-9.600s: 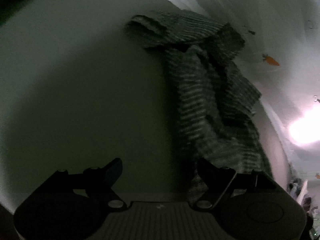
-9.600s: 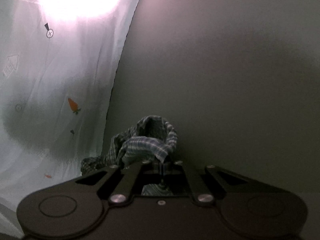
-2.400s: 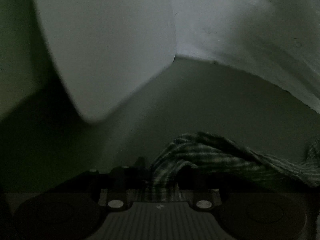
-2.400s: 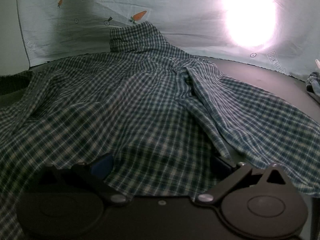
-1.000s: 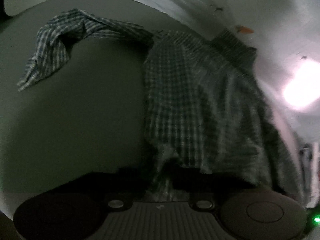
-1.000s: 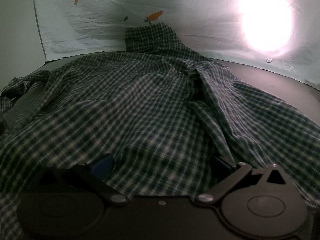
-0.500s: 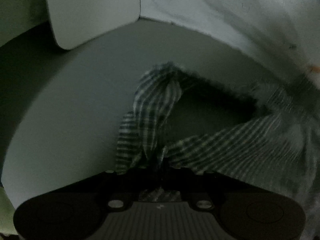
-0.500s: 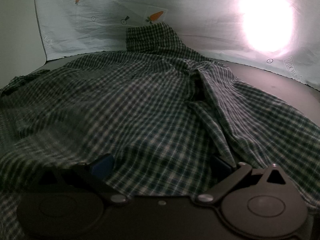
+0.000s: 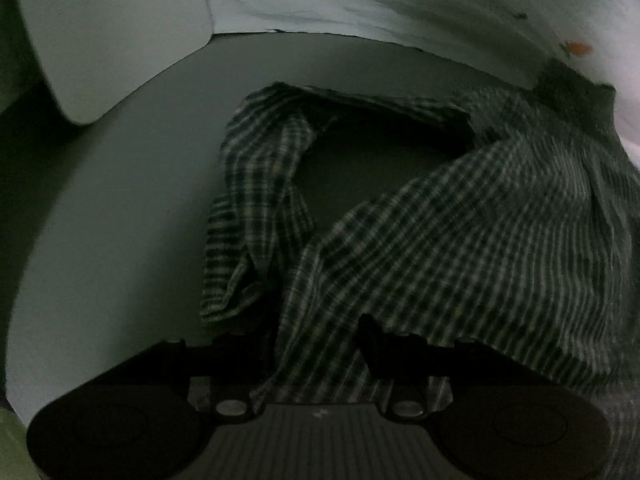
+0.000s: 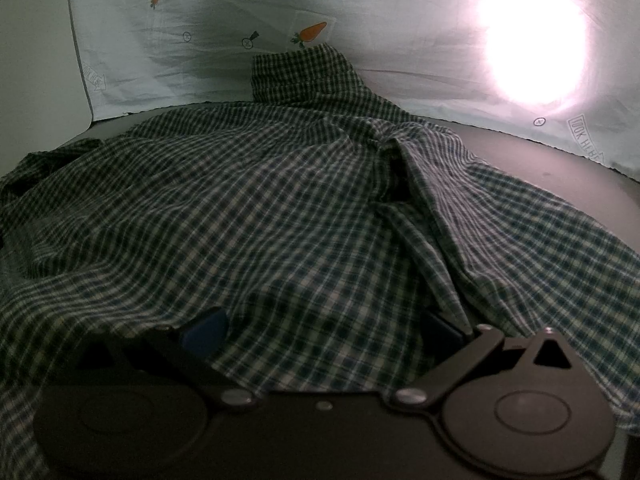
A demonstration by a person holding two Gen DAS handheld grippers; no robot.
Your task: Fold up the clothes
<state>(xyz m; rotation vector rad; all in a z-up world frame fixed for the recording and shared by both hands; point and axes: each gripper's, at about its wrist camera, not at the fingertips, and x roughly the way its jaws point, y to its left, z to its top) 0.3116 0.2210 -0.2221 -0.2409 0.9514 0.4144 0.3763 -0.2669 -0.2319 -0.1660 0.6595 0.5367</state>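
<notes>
Green-and-white checked cotton shirt (image 10: 288, 208) spread flat on dull grey table (image 9: 120, 220), collar at far end against pale carrot-print sheet (image 10: 360, 8), hem near camera, so long axis runs away from viewer. Looks like laying-out before first fold. Left tool (image 9: 316, 340) opening, letting go of hem, cloth between jaws. Right tool (image 10: 320, 332) wide apart, gripping nothing, hovering over hem.

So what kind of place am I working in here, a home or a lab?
Probably a makeshift recording corner, not a lived-in room. A checked shirt lies on a plain grey table, a carrot-print sheet hangs behind as backdrop, and a strong lamp glare shines through it.
</notes>
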